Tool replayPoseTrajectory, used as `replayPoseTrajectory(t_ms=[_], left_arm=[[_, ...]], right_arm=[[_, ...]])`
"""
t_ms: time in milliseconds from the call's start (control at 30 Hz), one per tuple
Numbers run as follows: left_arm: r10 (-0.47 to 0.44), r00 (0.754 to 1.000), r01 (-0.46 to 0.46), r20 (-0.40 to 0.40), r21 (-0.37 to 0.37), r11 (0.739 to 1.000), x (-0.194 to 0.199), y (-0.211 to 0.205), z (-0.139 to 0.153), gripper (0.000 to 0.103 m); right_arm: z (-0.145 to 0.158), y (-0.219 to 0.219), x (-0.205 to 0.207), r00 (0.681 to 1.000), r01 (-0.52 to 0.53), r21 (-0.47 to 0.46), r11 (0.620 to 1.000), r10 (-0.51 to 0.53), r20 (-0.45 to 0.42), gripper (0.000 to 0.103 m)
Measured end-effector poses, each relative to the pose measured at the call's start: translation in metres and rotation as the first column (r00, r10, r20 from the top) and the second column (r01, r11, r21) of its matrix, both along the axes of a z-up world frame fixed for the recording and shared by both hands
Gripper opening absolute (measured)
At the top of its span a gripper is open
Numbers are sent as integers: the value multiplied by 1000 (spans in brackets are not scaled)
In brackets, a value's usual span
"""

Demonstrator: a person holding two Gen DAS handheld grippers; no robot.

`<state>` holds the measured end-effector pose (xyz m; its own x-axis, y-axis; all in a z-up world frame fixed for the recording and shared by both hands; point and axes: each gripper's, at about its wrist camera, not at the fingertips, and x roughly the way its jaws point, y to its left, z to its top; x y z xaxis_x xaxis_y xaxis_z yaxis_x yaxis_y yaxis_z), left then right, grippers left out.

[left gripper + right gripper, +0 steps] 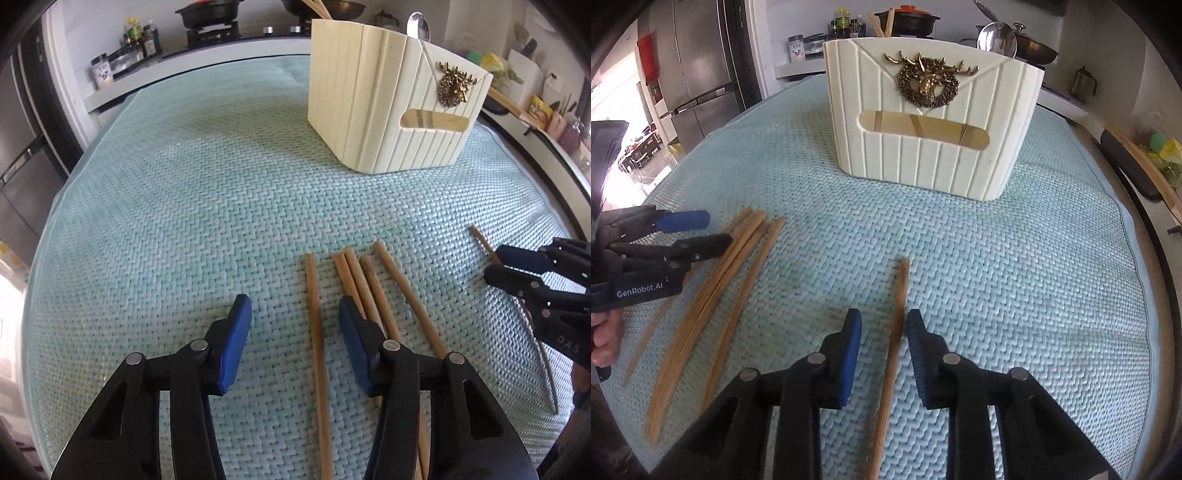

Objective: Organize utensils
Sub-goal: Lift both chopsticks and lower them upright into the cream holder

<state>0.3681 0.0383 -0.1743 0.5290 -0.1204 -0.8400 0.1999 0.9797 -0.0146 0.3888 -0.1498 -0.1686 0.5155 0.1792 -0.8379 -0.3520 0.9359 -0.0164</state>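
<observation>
Several wooden chopsticks [369, 291] lie on a light blue woven mat [184, 206]. My left gripper [295, 321] is open; one chopstick [316, 332] lies between its jaws. My right gripper [883, 328] is open around a single chopstick [895, 332] lying apart from the others. The cream holder [931, 125] with a brass deer emblem stands at the far side, with chopsticks and a spoon [997, 38] in it. The holder also shows in the left wrist view [391, 107]. The right gripper shows in the left wrist view [496, 266], the left one in the right wrist view [701, 230].
A stove with black pans [207, 14] and sauce bottles [140, 37] stands behind the mat. A steel fridge [698, 70] is at the far left. A counter edge with small items [546, 110] runs along the right.
</observation>
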Motion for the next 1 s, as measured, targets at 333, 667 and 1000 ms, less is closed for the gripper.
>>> replayPoseTrajectory(t_ms=[333, 667, 1000], left_arm=[[-11, 1000, 11, 1, -58, 998, 4, -3, 3, 4], [47, 981, -13, 190, -176, 984, -39, 19, 82, 4], [85, 934, 6, 347, -254, 967, -76, 41, 153, 4]], right_arm=[[1, -12, 33, 999, 37, 81, 996, -34, -37, 6], [79, -38, -5, 991, 14, 279, 960, -50, 123, 6], [155, -49, -56, 946, -63, 359, 931, -59, 319, 6]])
